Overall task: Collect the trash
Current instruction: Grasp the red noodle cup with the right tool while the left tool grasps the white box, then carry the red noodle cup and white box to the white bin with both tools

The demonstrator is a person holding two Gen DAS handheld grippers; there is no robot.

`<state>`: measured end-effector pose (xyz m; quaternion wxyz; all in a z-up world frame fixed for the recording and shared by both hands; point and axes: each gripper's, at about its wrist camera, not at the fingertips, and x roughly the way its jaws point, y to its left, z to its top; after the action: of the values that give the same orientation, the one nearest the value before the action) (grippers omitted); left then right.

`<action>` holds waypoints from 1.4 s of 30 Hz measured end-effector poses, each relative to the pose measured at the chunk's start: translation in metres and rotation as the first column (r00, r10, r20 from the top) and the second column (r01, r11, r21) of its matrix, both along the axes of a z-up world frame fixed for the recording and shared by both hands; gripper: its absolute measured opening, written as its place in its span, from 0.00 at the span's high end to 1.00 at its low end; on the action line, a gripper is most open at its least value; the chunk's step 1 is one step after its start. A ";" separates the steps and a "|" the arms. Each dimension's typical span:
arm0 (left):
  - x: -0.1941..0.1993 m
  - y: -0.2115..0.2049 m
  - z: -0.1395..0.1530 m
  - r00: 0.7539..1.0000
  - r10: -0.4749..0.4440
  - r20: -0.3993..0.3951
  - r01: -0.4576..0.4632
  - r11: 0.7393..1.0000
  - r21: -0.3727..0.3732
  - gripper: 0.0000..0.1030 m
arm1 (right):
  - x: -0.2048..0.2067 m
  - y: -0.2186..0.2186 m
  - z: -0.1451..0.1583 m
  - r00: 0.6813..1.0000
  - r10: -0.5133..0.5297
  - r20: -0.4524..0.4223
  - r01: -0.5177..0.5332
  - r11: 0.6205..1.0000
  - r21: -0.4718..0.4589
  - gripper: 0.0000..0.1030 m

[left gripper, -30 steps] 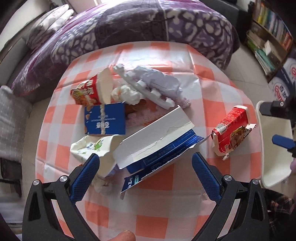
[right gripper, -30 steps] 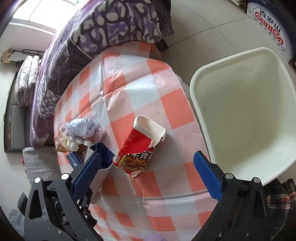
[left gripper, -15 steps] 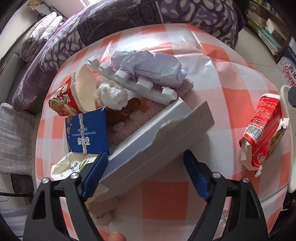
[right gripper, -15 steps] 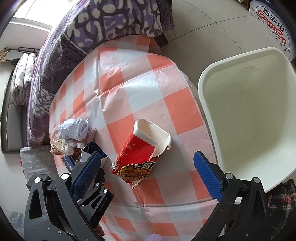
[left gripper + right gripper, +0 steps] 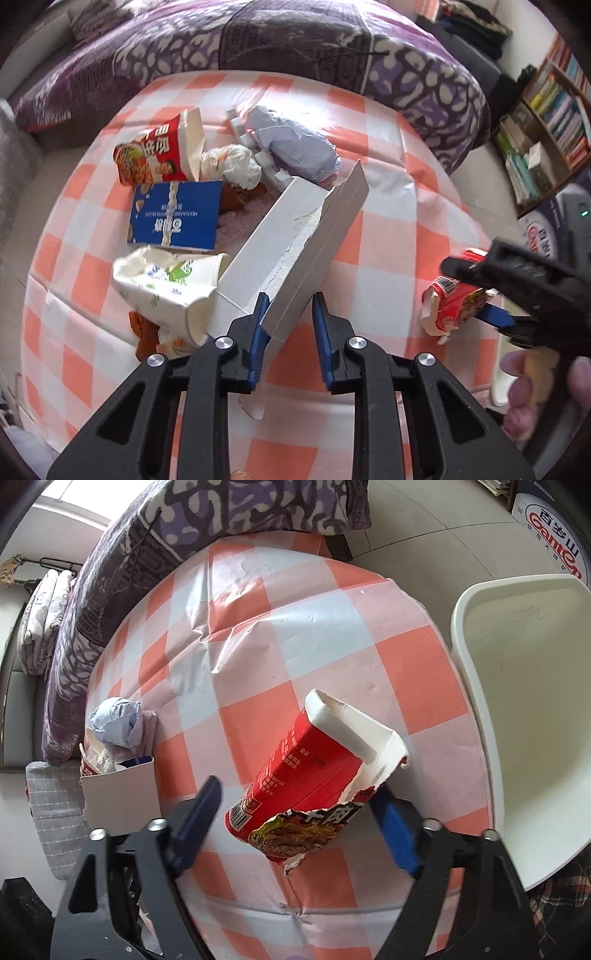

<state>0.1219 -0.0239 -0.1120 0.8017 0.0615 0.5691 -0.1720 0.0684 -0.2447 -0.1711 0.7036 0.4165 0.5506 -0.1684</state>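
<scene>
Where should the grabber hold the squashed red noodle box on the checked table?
Grip the red noodle box across its flat red middle, coming down from above with a finger on each long side. It lies tilted on its side; its torn white mouth would probably crumple. The right gripper already straddles it.

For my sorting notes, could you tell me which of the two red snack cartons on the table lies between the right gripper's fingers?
The torn red carton lying alone near the white bin; the other red carton sits in the pile beside the blue box.
</scene>
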 end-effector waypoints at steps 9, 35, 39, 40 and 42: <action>0.001 0.013 0.010 0.997 0.068 -0.037 -0.071 0.993 -0.095 0.80 | 0.000 0.005 0.014 0.996 0.028 0.090 -0.026 0.999 -0.023 0.53; -0.004 -0.019 0.012 0.991 0.132 -0.001 -0.131 0.987 -0.095 0.07 | -0.062 -0.063 0.085 0.971 -0.027 0.238 0.067 0.984 -0.162 0.52; 0.005 -0.028 -0.006 0.990 0.136 -0.044 -0.138 0.989 -0.050 0.07 | -0.058 -0.063 0.085 0.971 -0.021 0.239 0.057 0.988 -0.147 0.51; 0.007 -0.028 -0.012 0.988 0.148 -0.041 -0.148 0.989 -0.007 0.07 | -0.057 -0.062 0.085 0.971 -0.017 0.239 0.053 0.988 -0.146 0.51; 0.012 -0.031 -0.023 0.986 0.164 0.005 -0.164 0.981 0.105 0.07 | -0.055 -0.062 0.083 0.972 -0.015 0.235 0.049 0.989 -0.139 0.51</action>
<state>0.1338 -0.0545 -0.1350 0.8077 0.0559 0.5821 -0.0754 0.0132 -0.3065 -0.0884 0.7888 0.3903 0.4438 -0.1688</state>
